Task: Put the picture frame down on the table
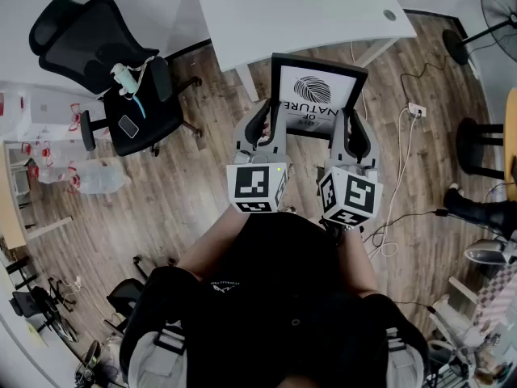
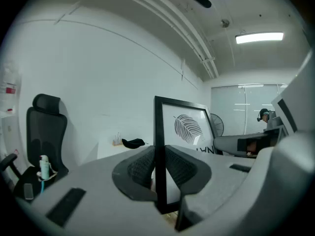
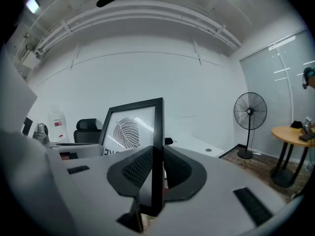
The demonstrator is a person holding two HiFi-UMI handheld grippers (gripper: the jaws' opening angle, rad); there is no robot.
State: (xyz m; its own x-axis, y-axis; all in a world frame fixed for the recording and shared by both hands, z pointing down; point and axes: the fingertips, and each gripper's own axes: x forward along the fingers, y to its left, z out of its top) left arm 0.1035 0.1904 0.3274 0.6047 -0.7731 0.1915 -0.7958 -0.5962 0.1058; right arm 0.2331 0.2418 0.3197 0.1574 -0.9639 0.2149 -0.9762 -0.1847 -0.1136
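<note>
**Holding the picture frame (image 1: 317,95) in mid-air, just short of the table (image 1: 323,14)**

Left of the person, a black office chair (image 1: 81,39) carries a small white bottle (image 1: 123,78) and a dark phone (image 1: 128,125) on its seat. Farther left, a large clear jug (image 1: 101,176) sits on the wooden floor (image 1: 186,184); whether anything is in it cannot be made out from this height.

The frame hangs above the floor by the near edge of the white table, resting on neither. It stands upright with its long axis vertical. Its printed face is turned towards the person, with the leaf in the upper half and the lettering along the bottom.

The left gripper (image 2: 159,167) is clenched on the frame's left side rail, its pads pressed against front and back. The right gripper (image 3: 156,171) is clenched the same way on the right rail.
</note>
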